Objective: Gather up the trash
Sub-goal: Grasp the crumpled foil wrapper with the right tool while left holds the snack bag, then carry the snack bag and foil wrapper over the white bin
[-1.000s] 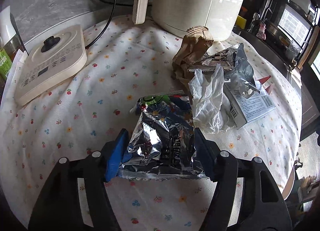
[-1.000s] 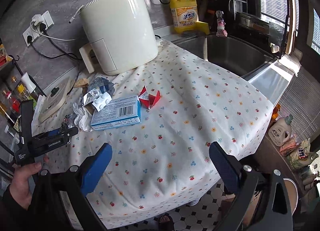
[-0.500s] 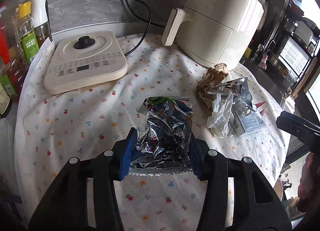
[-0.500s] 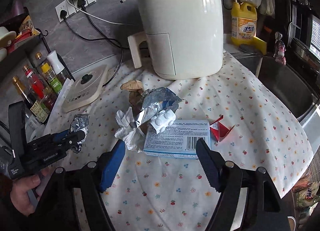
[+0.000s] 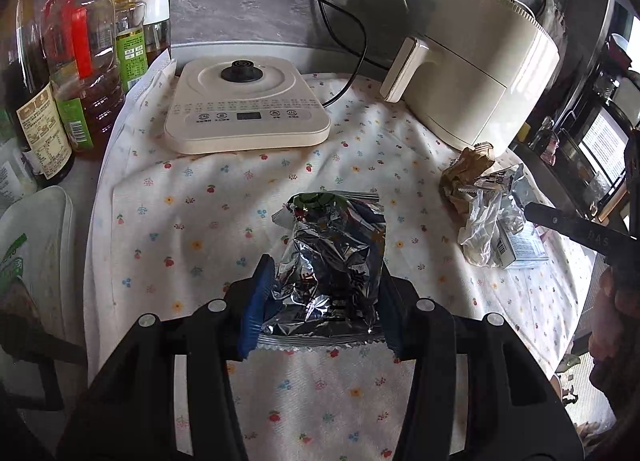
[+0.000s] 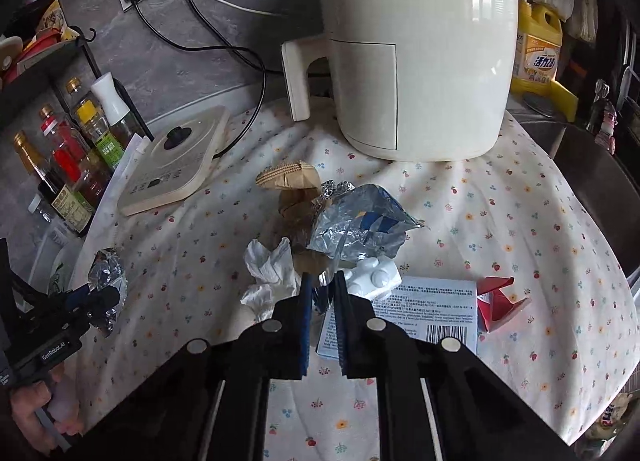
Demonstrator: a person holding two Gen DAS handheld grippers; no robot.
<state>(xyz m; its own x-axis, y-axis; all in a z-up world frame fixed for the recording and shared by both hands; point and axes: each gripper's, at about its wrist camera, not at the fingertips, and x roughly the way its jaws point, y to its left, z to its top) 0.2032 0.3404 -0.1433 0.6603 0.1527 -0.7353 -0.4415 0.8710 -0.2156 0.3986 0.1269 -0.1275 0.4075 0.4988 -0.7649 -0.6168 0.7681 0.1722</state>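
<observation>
Holding a crumpled foil snack bag [image 5: 332, 265] in the left gripper [image 5: 322, 309], we are keeping its jaws about half open, both blue pads pressing the bag's sides so it is hanging above the flowered cloth of the desk [image 5: 192, 221]. At far left, oil and sauce bottles [image 5: 80, 61] are standing off the cloth's edge, and a white induction cooker [image 5: 244, 117] is sitting behind the bag. Further right, a cream air fryer [image 6: 416, 49] is standing at the back. In front of it the rest of the trash is lying in a heap — a brown paper wad [image 6: 296, 189], a silver foil wrapper [image 6: 360, 225], a white tissue [image 6: 268, 269], a white blister piece [image 6: 376, 277] and a pale blue box [image 6: 424, 313]. The right gripper [image 6: 322, 293] is reaching into that heap, its jaws drawn almost together on an edge of foil. A red paper scrap [image 6: 500, 301] is lying just right of the box.
</observation>
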